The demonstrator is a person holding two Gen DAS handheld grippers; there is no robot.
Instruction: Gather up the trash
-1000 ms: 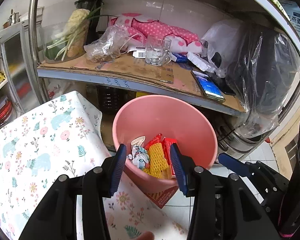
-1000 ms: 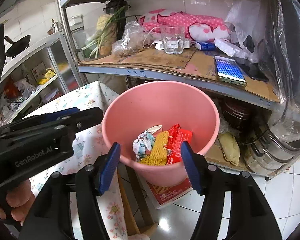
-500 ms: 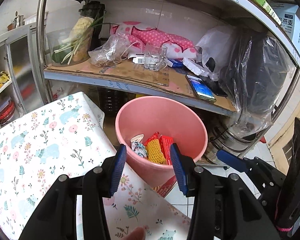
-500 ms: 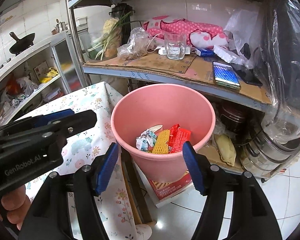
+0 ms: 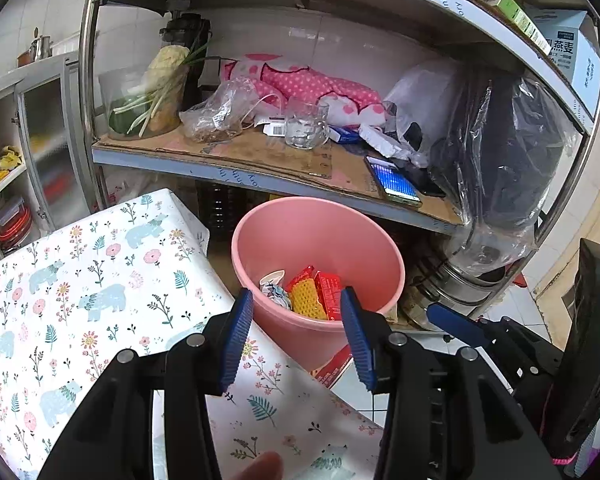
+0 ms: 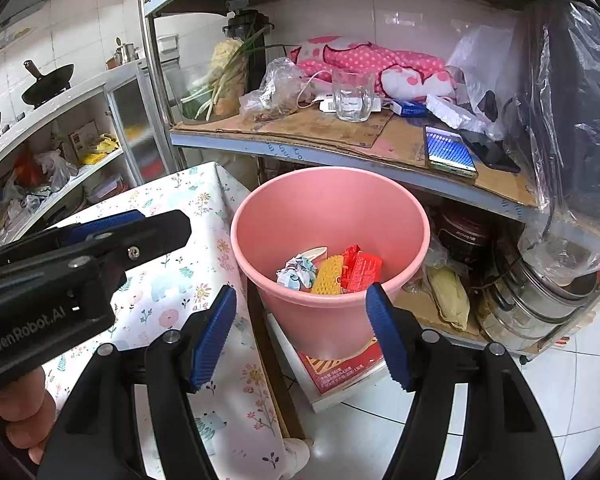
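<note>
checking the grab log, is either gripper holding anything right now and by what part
Nothing is held. The left gripper and right gripper both stand open and empty, and the trash lies in the pink bin.

One pink bucket (image 6: 332,216) is present. It contains four pieces of trash: one crumpled printed wrapper (image 6: 298,270), one white paper cup (image 6: 316,253), one yellow foam net (image 6: 327,276) and one red packet (image 6: 362,270). The shelf above carries one clear glass mug (image 6: 352,96), one lit phone (image 6: 449,153), one pink polka-dot cloth (image 6: 380,66) and one clear bag (image 6: 276,90). Two grippers are visible: the left gripper (image 5: 296,336) and the right gripper (image 6: 302,336). One floral tablecloth (image 5: 80,280) covers one table.
</note>
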